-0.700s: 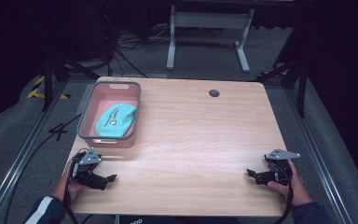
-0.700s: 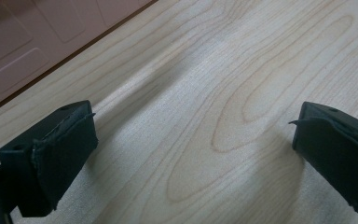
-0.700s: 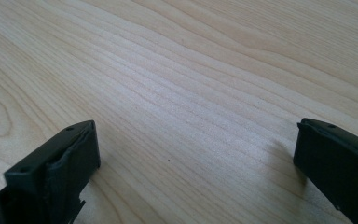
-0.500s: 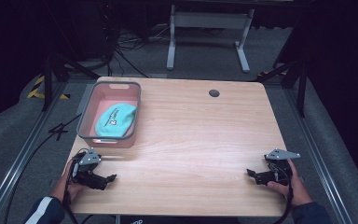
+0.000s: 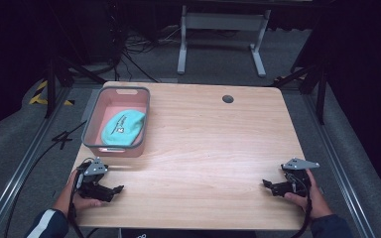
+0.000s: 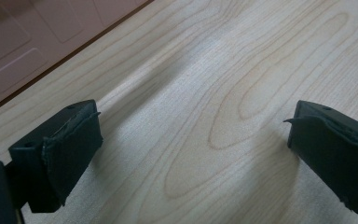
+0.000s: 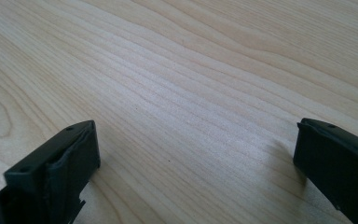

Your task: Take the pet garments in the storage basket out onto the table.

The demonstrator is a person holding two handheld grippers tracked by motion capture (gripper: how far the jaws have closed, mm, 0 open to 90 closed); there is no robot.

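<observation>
We've got the left tool point(image 5: 113, 189) and right tool point(image 5: 269, 184) both wide, holding nothing, low on the tabletop point(image 5: 208, 148). Teal pouch point(image 5: 123, 127) sits in the bin point(image 5: 90, 128), far left.

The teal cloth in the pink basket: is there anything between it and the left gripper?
Only the basket's own near wall. The teal cloth lies inside, and the left gripper, jaws open, rests on bare table just before that wall. From above, nothing visible covers the cloth.
</observation>
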